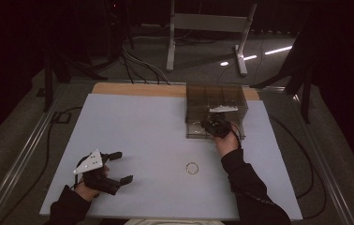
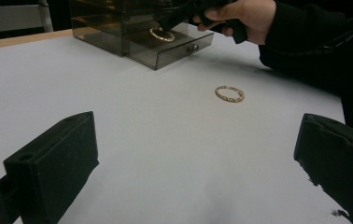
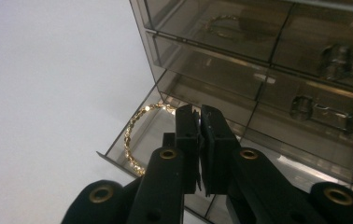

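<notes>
I hold my right hand-held gripper (image 3: 200, 122) closed over the smoky clear plastic drawer box's (image 3: 258, 70) open drawer (image 3: 132, 140), pinching a gold beaded bracelet (image 3: 135, 135); my left hand-held gripper (image 1: 116, 166) rests open on the bench (image 1: 137, 126).

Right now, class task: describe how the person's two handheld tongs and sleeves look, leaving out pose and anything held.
Both tongs are black, each with two blocky jaws. The left tongs carry a pale grey three-cornered plate dotted with small holes. The right tongs show brass-coloured rivets along black jaw arms. Both sleeves are dark and long. A dark cable runs along the right sleeve.
</notes>
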The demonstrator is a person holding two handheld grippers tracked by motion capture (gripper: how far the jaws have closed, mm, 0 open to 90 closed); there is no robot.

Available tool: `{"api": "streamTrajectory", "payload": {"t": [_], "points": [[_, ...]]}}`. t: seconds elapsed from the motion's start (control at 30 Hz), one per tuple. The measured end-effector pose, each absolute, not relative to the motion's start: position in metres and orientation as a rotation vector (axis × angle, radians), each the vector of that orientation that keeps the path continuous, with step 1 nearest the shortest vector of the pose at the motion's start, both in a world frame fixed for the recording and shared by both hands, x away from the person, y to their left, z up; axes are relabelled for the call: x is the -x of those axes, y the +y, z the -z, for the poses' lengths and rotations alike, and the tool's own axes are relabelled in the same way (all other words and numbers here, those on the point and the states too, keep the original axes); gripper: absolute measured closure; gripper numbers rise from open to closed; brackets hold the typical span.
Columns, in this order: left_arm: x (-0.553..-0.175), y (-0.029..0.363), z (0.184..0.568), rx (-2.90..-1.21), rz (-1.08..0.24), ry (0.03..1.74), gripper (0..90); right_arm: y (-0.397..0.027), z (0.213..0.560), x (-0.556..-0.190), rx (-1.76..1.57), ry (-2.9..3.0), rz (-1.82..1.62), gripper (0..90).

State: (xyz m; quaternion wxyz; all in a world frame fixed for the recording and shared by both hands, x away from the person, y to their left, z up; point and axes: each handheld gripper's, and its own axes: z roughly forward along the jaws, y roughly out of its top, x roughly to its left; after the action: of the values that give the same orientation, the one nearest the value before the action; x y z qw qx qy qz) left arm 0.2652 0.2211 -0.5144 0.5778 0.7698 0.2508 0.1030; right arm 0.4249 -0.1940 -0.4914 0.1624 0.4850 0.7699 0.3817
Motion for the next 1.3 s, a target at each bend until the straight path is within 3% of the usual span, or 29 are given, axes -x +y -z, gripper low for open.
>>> {"api": "streamTrajectory", "payload": {"t": [0.53, 1.2, 1.27, 1.3], "points": [[-0.266, 0.222, 0.515, -1.800, -0.239, 0.588, 0.7, -0.186, 0.505, -0.436, -1.414, 2.194, -1.039, 85.5], [-0.266, 0.221, 0.515, -1.799, -0.239, 0.589, 0.7, -0.181, 0.479, -0.414, -1.331, 2.286, -1.189, 29.2], [-0.266, 0.221, 0.515, -1.799, -0.239, 0.590, 0.7, -0.181, 0.478, -0.412, -1.312, 2.300, -1.198, 26.6], [-0.265, 0.221, 0.515, -1.803, -0.241, 0.587, 0.7, -0.179, 0.475, -0.407, -1.286, 2.312, -1.200, 20.8]]}}
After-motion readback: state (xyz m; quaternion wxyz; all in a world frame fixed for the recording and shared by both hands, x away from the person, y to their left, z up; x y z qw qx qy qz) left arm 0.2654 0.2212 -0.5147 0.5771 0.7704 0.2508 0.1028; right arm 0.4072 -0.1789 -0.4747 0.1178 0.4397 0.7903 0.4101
